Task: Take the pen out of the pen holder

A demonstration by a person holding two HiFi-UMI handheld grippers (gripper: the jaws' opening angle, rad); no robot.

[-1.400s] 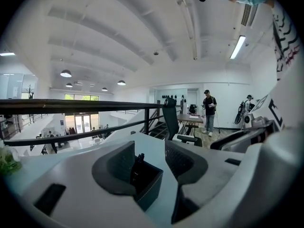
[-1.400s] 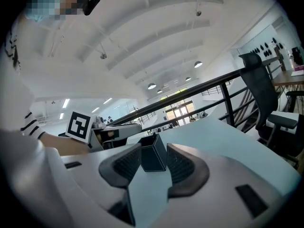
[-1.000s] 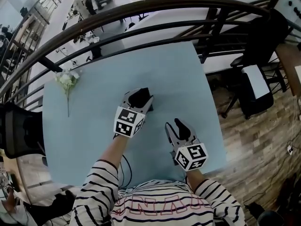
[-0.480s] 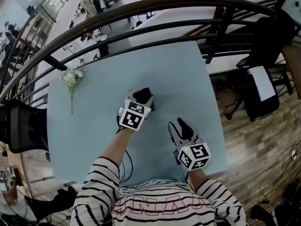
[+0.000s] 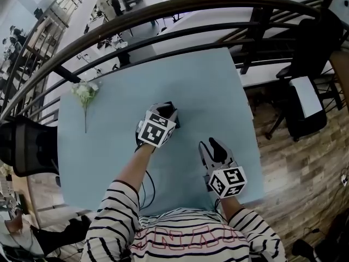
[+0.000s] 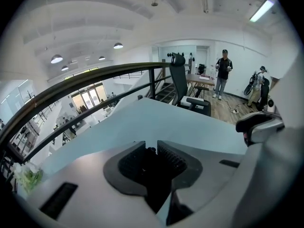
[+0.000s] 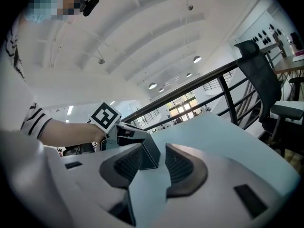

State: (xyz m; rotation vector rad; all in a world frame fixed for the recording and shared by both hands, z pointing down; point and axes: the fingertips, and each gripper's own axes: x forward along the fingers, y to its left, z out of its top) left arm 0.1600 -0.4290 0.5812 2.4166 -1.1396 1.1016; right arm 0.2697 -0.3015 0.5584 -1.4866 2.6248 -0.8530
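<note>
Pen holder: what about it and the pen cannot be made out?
Head view: the left gripper covers the pen holder almost wholly; no pen shows.
Left gripper view: a dark thing stands between the closing jaws, too dark to name; whether the pads press it is unclear.

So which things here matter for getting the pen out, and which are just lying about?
In the job: pen holder; dark pen end, between the closing jaws of the left hand-held gripper.
Just lying about: flower on the table; right hand-held gripper, open.
</note>
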